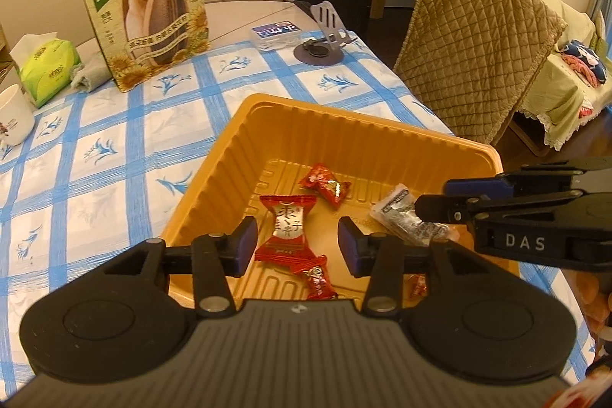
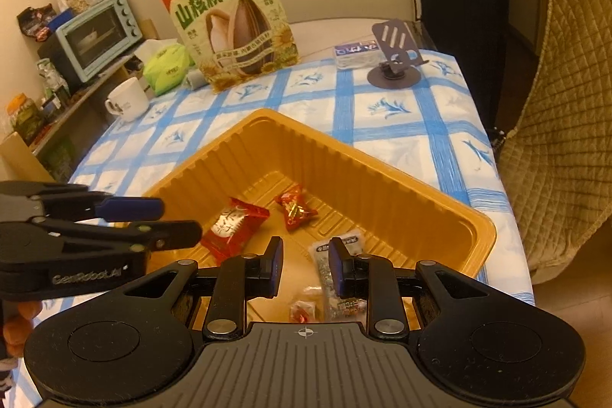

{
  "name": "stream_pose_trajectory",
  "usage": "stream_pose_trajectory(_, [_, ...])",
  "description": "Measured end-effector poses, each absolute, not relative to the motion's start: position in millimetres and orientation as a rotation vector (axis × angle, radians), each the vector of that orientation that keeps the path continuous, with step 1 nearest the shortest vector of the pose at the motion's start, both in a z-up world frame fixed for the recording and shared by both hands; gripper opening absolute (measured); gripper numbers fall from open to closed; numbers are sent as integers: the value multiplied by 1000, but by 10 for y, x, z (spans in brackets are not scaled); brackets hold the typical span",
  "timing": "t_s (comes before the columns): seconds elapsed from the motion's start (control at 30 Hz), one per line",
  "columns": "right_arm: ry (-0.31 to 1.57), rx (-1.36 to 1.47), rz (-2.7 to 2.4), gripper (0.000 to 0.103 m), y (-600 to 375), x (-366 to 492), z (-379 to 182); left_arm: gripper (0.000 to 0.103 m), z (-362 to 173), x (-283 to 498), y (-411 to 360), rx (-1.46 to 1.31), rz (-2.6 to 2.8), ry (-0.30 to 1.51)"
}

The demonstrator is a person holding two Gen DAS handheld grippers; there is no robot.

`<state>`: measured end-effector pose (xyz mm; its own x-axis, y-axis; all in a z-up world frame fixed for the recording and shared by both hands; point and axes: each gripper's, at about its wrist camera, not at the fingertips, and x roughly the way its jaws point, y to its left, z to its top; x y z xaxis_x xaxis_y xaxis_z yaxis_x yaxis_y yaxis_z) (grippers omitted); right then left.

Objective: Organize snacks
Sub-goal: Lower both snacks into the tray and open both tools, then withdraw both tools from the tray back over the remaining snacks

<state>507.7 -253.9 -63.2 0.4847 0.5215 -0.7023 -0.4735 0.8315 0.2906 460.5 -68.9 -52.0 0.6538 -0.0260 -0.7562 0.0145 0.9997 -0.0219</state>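
An orange plastic tray (image 1: 344,113) (image 2: 382,174) sits on the blue-checked tablecloth and holds several wrapped snacks. A large red packet (image 1: 285,228) (image 2: 233,224) lies flat on the tray floor, with a small red candy (image 1: 325,184) (image 2: 294,207) behind it and another (image 1: 317,278) nearer. My left gripper (image 1: 298,243) (image 2: 179,218) hangs open over the large red packet, its pads clear of it. A silver packet (image 1: 409,220) (image 2: 321,266) lies at the tray's right side. My right gripper (image 2: 306,255) (image 1: 432,197) is open just above it, gripping nothing. A small clear-wrapped candy (image 2: 302,310) lies close by.
A tall sunflower-seed bag (image 1: 145,14) stands at the back of the table, with a green tissue pack (image 1: 46,67) and a white mug (image 1: 13,117) to its left. A phone stand (image 1: 325,37) is at the far right; a quilt-covered chair (image 1: 478,52) flanks the table edge.
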Motion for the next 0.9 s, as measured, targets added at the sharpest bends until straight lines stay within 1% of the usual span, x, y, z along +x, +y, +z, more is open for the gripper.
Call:
stream_pose_trajectory(0.03, [868,70,604,53,-2553,5074,-625,44,-513,4598,-681,-15,-20,857])
stream_pose_trajectory(0.07, [854,82,600,68,-2571,5064,-612,50,-504,4591,-676,-15,-16,856])
stream_pose_trajectory(0.1, [845,86,597,71,-2587,5056,-600,53,-494,4579,-669,-16,-11,852])
stream_pose_trajectory(0.17, [850,79,593,72,-2603,5057,-580,63,-473,4563,-662,-20,-7,848])
stream_pose_trajectory(0.23, [854,79,584,74,-2627,5053,-565,67,-448,4541,-663,-20,-5,843])
stream_pose_trajectory(0.27, [856,81,579,77,-2642,5048,-551,70,-432,4532,-666,-19,-4,839])
stream_pose_trajectory(0.3, [857,83,573,84,-2659,5043,-540,71,-419,4522,-668,-18,-4,835])
stream_pose_trajectory(0.37, [851,91,555,92,-2704,5015,-504,75,-391,4497,-673,-17,-8,829])
stream_pose_trajectory(0.47, [852,102,549,95,-2765,4968,-443,81,-344,4456,-684,-21,-10,822])
stream_pose_trajectory(0.63, [834,117,539,98,-2857,4824,-311,84,-243,4334,-687,-30,-20,804])
stream_pose_trajectory(0.73, [821,119,536,98,-2891,4705,-228,88,-161,4218,-686,-37,-25,790])
stream_pose_trajectory(0.9, [809,128,528,99,-2922,4464,-112,89,-11,3964,-689,-42,-40,766])
